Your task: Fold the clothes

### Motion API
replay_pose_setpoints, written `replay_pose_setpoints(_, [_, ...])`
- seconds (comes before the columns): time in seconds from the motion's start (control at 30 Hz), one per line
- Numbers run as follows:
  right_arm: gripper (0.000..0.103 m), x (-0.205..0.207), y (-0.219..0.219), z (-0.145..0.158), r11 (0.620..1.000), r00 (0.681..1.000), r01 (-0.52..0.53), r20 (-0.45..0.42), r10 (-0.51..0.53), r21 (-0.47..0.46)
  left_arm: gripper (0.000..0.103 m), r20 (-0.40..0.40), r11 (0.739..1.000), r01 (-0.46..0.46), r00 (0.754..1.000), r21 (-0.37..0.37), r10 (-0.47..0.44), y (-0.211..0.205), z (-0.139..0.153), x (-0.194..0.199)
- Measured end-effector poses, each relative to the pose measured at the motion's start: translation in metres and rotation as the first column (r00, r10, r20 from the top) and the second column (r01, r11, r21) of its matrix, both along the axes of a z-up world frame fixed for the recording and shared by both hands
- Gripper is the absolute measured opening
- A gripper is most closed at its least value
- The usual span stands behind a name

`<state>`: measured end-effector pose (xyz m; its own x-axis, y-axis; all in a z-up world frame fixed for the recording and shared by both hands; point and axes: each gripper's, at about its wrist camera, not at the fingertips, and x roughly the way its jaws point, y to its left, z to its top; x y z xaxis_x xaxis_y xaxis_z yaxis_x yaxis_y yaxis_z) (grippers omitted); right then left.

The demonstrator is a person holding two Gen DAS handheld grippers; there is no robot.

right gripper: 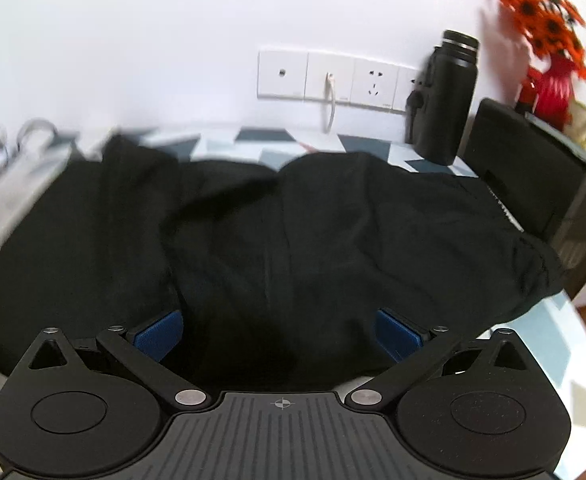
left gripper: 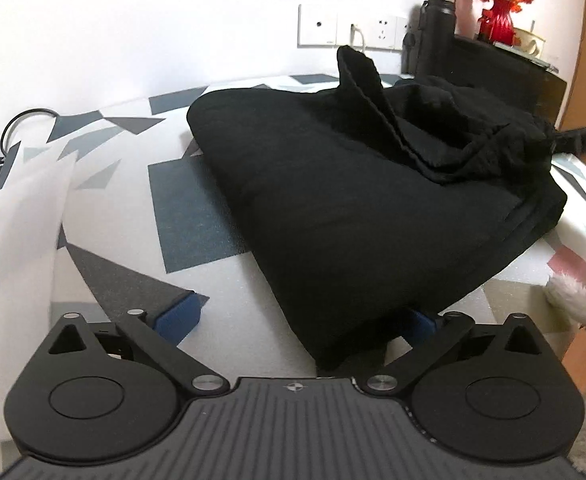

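A black garment (left gripper: 353, 200) lies folded into a thick bundle on the patterned table cover (left gripper: 197, 208), with a loose ribbed cuff (left gripper: 357, 76) sticking up at its far side. My left gripper (left gripper: 299, 324) is open at the bundle's near corner, and the cloth's edge lies between its blue pads (left gripper: 177, 316). In the right wrist view the same black garment (right gripper: 293, 240) fills the middle, rumpled and blurred. My right gripper (right gripper: 277, 336) is open, its blue pads (right gripper: 157, 336) spread wide with a hump of the cloth between them.
A black flask (right gripper: 449, 100) stands at the back by the wall sockets (right gripper: 333, 76). A red vase with orange flowers (right gripper: 553, 84) sits on a dark box (right gripper: 533, 168) to the right. Cables (left gripper: 21, 124) lie at the far left. White fluffy material (left gripper: 577, 296) is at the right edge.
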<state>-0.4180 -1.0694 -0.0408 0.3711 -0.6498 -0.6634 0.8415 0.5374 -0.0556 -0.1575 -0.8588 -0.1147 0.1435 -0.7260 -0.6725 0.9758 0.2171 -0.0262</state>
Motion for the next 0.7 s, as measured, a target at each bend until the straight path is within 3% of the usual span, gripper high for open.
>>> replay_pose_setpoints(0.03, [0.053, -0.001, -0.002, 0.000, 1.000, 1.000, -0.009, 0.018, 0.008, 0.027, 0.103, 0.001, 1.000, 0.002, 1.000, 0.001, -0.002, 0.001, 0.000, 0.000])
replay_pose_setpoints(0.13, [0.026, -0.011, -0.009, 0.005, 0.991, 0.991, -0.030, 0.130, 0.013, 0.128, 0.103, -0.002, 1.000, 0.001, 1.000, 0.006, -0.001, 0.002, 0.001, 0.001])
replay_pose_setpoints(0.23, [0.021, -0.024, -0.011, 0.010, 0.989, 0.988, 0.013, 0.149, -0.035, 0.146, 0.103, -0.005, 1.000, -0.003, 1.000, 0.016, 0.003, 0.000, 0.002, 0.001])
replay_pose_setpoints(0.33, [0.015, -0.036, -0.016, 0.005, 0.971, 0.984, 0.077, 0.140, -0.111, 0.228, 0.103, -0.005, 1.000, -0.006, 1.000, 0.016, 0.006, -0.002, 0.001, 0.001])
replay_pose_setpoints(0.47, [0.021, -0.046, -0.019, 0.007, 0.957, 0.978, 0.152, 0.102, -0.182, 0.246, 0.103, -0.004, 1.000, -0.006, 1.000, 0.011, 0.006, -0.001, 0.000, 0.001])
replay_pose_setpoints(0.57, [0.030, -0.054, -0.025, 0.019, 0.964, 0.969, 0.161, 0.152, -0.195, 0.210, 0.103, -0.002, 1.000, -0.008, 1.000, 0.009, 0.008, -0.001, 0.000, 0.001])
replay_pose_setpoints(0.63, [0.055, -0.051, -0.035, 0.026, 0.977, 0.968, 0.122, 0.196, -0.156, 0.174, 0.103, -0.001, 1.000, -0.012, 1.000, 0.008, 0.012, -0.002, 0.000, 0.000])
replay_pose_setpoints(0.7, [0.058, -0.042, -0.048, 0.031, 0.987, 0.970, 0.081, 0.216, -0.111, 0.139, 0.103, -0.002, 1.000, -0.017, 1.000, 0.012, 0.017, -0.003, 0.001, 0.000])
